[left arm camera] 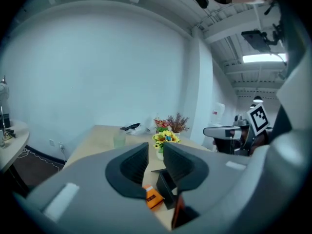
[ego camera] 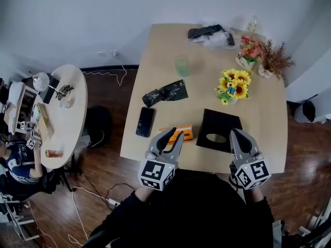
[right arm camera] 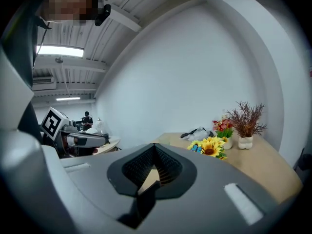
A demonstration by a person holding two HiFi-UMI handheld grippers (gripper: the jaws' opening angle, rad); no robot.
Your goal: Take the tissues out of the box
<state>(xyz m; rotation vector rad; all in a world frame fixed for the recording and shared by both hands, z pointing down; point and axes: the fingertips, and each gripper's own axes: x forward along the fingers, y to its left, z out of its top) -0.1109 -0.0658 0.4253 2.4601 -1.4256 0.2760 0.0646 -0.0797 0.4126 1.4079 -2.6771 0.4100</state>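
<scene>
The black tissue box (ego camera: 221,124) lies flat on the light wooden table (ego camera: 207,56) near its front edge, its oval opening (ego camera: 216,137) facing up. No tissue sticks out of it. My left gripper (ego camera: 172,135) hovers at the front edge, left of the box and over an orange packet (ego camera: 185,133); its jaws stand a narrow gap apart with nothing between them. The left gripper view shows that left gripper (left arm camera: 155,153) above the box (left arm camera: 165,182) and the packet (left arm camera: 153,198). My right gripper (ego camera: 239,134) is at the box's right front corner, shut and empty, fingertips meeting (right arm camera: 155,148).
A dark phone (ego camera: 145,122) lies left of the packet, a crumpled black bag (ego camera: 165,92) behind it, and a green cup (ego camera: 181,65) farther back. Sunflowers (ego camera: 234,86) stand just behind the box, more flower pots (ego camera: 258,56) at the back right. A round side table (ego camera: 67,112) is at left.
</scene>
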